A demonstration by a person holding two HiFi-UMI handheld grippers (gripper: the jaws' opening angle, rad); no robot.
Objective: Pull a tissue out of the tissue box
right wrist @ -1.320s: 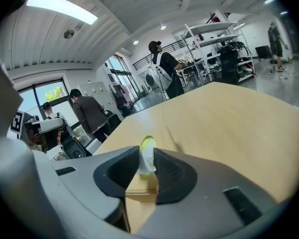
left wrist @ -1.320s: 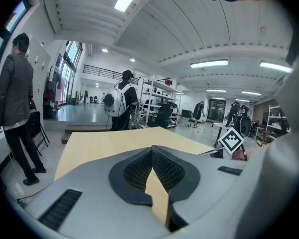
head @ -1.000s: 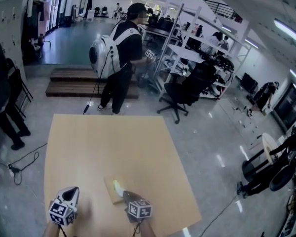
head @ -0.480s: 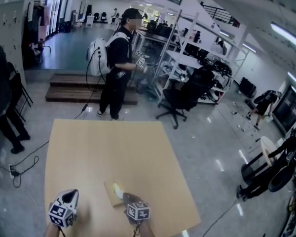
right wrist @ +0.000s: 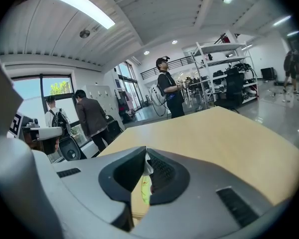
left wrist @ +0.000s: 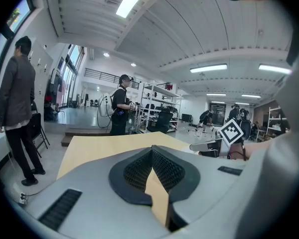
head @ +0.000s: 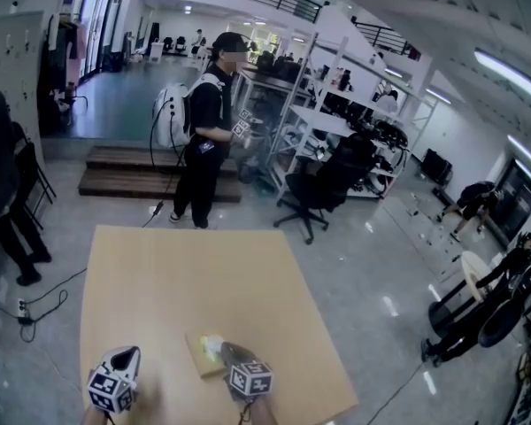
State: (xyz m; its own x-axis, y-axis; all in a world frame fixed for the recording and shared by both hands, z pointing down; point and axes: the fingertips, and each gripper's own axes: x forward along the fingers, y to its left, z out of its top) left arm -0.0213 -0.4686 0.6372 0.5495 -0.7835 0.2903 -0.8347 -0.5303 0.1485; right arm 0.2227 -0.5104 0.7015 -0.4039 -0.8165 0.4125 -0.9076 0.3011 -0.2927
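1. My right claw [right wrist: 146, 156] is squeezed narrow on a white tissue [right wrist: 146, 164]. Its own view shows the sheet caught right at the jaw tips. A yellow-green scrap [right wrist: 144, 189] sits lower in the gap, and I cannot tell whether it is tissue or part of the box.
2. The head view does not show that grip, because the claw's body covers its own tips. What it does show is the tissue box [head: 201, 354], flat and tan on the table [head: 186, 273]. The box lies just under and ahead of the right claw's nose, with pale tissue showing at its top.
3. My left claw [left wrist: 152, 151] has its jaws closed tip to tip with nothing between them. Only bare table shows through the wedge below the tips.
4. The left claw's view catches the right claw's marker cube [left wrist: 232, 132] off to its right, but not the box. From the head view, the box lies to the right of the left claw, apart from it.
5. Ahead of both claws, past the table's far edge, a person with a backpack [head: 203, 140] stands on the floor, visible in all three views.
6. Only the right claw's view shows two more people [right wrist: 89, 118] off to its left, near a window.
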